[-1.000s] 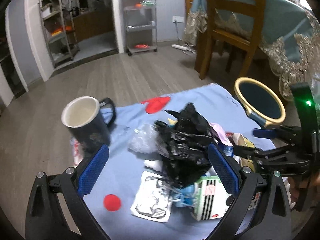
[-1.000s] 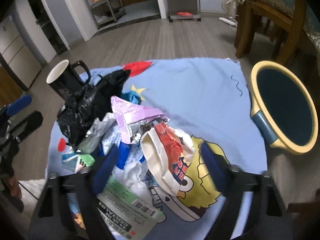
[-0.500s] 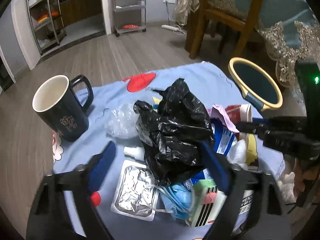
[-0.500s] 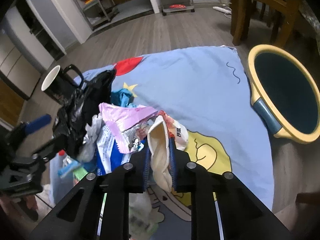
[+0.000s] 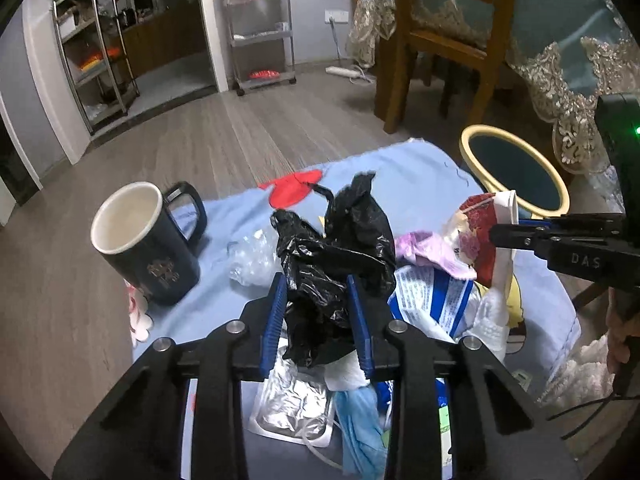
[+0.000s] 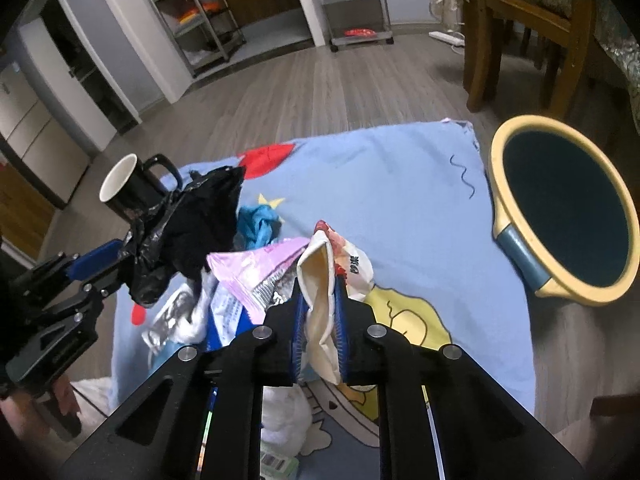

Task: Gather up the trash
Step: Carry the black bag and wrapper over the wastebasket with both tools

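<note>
A heap of trash lies on a blue cartoon cloth (image 5: 420, 176). My left gripper (image 5: 318, 312) is shut on a crumpled black plastic bag (image 5: 340, 248), also seen in the right wrist view (image 6: 200, 216). My right gripper (image 6: 318, 320) is shut on a cream and red snack wrapper (image 6: 320, 280), which shows in the left wrist view (image 5: 480, 232) lifted above the heap. A pink wrapper (image 6: 256, 268), a blue-white packet (image 5: 432, 292), a foil pack (image 5: 292, 396) and a blue face mask (image 5: 360, 420) lie in the heap.
A yellow-rimmed dark bin (image 6: 568, 212) stands right of the cloth. A black mug (image 5: 144, 248) stands at the cloth's left edge. A wooden chair (image 5: 444, 36) and a draped table (image 5: 568, 40) are behind; metal shelves (image 5: 260, 24) stand far back on the wood floor.
Both grippers were open over the heap a second ago. The right closed on the snack wrapper and lifted it; the left has now closed on the black bag.
</note>
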Demonstrator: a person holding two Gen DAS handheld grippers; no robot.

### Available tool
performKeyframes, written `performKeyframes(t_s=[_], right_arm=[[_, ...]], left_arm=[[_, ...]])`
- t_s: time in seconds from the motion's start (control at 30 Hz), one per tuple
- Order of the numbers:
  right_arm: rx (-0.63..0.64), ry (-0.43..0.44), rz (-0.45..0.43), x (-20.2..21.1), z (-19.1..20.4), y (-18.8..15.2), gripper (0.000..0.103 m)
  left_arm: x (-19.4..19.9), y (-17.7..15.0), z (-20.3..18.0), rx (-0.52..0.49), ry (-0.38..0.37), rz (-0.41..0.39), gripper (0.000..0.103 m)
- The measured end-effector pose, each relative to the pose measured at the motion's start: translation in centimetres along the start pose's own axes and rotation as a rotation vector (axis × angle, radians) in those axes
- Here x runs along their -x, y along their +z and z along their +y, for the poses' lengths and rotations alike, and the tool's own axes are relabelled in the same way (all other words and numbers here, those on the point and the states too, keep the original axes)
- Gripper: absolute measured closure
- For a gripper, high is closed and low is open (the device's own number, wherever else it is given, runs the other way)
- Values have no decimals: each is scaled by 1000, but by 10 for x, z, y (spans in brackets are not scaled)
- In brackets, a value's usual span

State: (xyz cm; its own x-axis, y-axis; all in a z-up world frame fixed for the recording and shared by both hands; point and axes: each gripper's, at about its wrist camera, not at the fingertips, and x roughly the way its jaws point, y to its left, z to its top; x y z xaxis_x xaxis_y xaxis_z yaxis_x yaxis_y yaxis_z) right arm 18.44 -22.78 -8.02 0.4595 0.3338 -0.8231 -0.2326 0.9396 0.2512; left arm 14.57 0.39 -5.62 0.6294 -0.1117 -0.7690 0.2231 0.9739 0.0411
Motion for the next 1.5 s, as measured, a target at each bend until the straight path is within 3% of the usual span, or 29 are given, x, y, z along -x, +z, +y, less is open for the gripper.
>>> performKeyframes(t_s=[0.47, 0.77, 0.97, 1.13, 1.37, 1.5], right_arm=[[-103, 50, -98, 49, -25, 38, 89], [-214, 47, -181, 86, -90, 77, 89], [-290, -31, -195, 92, -163, 91, 89], [-340, -130, -172, 82, -216, 84, 89], [-449, -151, -136, 63, -276, 70, 89], [-467, -157, -111, 55, -288, 67, 89]], left_arm=[[55, 31, 5, 9, 4, -174, 75], [76, 89, -42, -94, -70, -256, 75], [48, 129, -94, -94, -217, -226, 75], [10, 142, -147, -158, -269, -185, 75], [-44, 157, -201, -171, -341, -142, 75], [-67, 168, -226, -158, -397, -143, 75]])
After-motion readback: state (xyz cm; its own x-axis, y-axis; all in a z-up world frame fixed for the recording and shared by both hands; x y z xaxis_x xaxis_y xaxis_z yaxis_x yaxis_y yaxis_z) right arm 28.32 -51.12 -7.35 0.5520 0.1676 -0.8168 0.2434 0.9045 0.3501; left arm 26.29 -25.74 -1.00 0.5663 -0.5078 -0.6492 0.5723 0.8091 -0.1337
